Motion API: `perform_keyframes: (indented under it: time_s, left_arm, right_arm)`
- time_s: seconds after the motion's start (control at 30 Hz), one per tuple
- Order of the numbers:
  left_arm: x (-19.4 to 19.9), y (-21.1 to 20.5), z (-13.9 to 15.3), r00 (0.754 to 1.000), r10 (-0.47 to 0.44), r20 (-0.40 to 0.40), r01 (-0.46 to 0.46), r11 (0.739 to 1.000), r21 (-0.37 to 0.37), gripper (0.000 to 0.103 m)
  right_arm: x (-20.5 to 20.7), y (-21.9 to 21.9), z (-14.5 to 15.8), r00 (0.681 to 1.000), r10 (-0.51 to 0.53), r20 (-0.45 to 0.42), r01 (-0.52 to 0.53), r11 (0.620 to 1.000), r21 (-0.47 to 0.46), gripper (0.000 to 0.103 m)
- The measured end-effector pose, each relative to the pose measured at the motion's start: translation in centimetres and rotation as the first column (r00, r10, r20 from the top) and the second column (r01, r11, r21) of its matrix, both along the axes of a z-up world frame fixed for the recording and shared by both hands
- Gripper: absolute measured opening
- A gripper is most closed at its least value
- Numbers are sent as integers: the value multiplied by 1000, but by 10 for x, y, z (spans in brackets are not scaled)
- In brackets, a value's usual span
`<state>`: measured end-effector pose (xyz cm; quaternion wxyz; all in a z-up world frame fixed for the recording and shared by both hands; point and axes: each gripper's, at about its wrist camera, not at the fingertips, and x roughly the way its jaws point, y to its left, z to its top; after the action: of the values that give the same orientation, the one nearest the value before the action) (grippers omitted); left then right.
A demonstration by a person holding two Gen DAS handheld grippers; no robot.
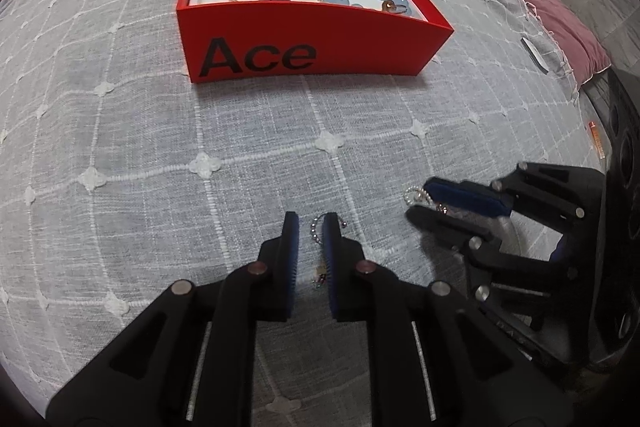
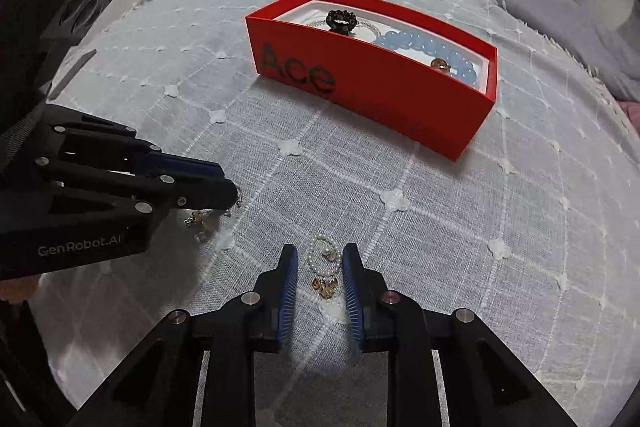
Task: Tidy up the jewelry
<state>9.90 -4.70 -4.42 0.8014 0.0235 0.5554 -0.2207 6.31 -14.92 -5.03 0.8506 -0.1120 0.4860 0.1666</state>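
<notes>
Here, left gripper [image 1: 311, 223] slightly parted around a silver bead chain [image 1: 316, 227] on the grey bedspread [image 1: 160, 147], right gripper [image 2: 320, 255] loose around a pearl bracelet [image 2: 324, 259], neither clamped, red box [image 2: 380, 87] beyond holding a blue bead bracelet [image 2: 432, 47].

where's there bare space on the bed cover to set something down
Bare cover runs between the red box and both grippers, and left of the box. It is crowded at the pearl bracelet and ball chain, and inside the box.
</notes>
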Motion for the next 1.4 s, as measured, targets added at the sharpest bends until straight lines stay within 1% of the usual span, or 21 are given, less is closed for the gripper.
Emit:
perform_keyframes:
  time_s: [0.03,0.17,0.33,0.4,0.43,0.53,0.6,0.63,0.67,0.73,0.83,0.93,1.0,1.03,1.07,1.17,1.33,1.4]
  left_arm:
    - [0,2,1,1000,6,1,-6,1000,-3,13]
    - [2,8,2,1000,18,3,-18,1000,-10,12]
    - [2,13,5,1000,24,7,-24,999,-27,11]
    - [2,15,6,1000,22,9,-22,999,-34,11]
    - [1,15,6,1000,19,8,-19,999,-35,11]
    - [1,15,3,1000,4,-8,-4,999,-32,11]
    - [2,15,0,1000,5,-13,-5,1000,-20,11]
    - [2,14,0,1000,3,-10,-3,1000,-17,11]
    - [1,14,0,1000,3,-8,-3,1000,-17,11]
    - [0,13,0,1000,-3,-7,3,1000,-16,11]
    - [0,7,-1,1000,-6,-2,6,1000,-8,11]
    - [-1,5,0,1000,-6,9,6,1000,-2,10]
    - [0,2,-1,1000,1,11,-1,1000,-4,4]
    - [0,2,-1,1000,7,10,-7,1000,-6,4]
    - [1,2,0,1000,10,10,-10,1000,-13,3]
    - [1,5,5,1000,21,15,-21,999,-36,1]
    - [3,15,15,998,51,36,-48,996,-79,0]
    - [4,18,16,998,59,35,-56,995,-85,0]
  right_arm:
    - [-2,1,0,1000,3,10,-3,1000,-16,11]
    - [-7,-4,4,1000,8,20,-8,1000,-21,9]
    - [-2,-28,19,999,-45,14,44,996,71,8]
    - [1,-39,25,998,-69,5,67,989,133,8]
    - [0,-42,26,997,-75,1,74,986,147,8]
    - [-1,-47,27,997,-81,2,80,987,138,8]
    - [-1,-44,22,998,-60,-20,63,989,136,9]
    - [-1,-45,21,997,-68,-26,71,988,134,13]
    - [0,-45,19,996,-78,-31,81,989,126,22]
    - [-1,-47,19,996,-86,-27,89,990,108,24]
    - [-8,-47,20,998,-56,-13,57,993,101,24]
    - [-10,-40,11,999,-36,-19,37,998,48,24]
    - [-8,-35,7,1000,-20,-10,20,999,33,23]
    - [-7,-34,6,1000,-16,-7,16,999,27,20]
    - [-7,-34,7,1000,-16,-7,16,999,33,10]
    - [-9,-37,11,1000,-23,2,23,999,42,10]
    - [-10,-48,24,999,-44,15,43,994,102,10]
    - [-10,-55,29,998,-55,10,53,988,146,10]
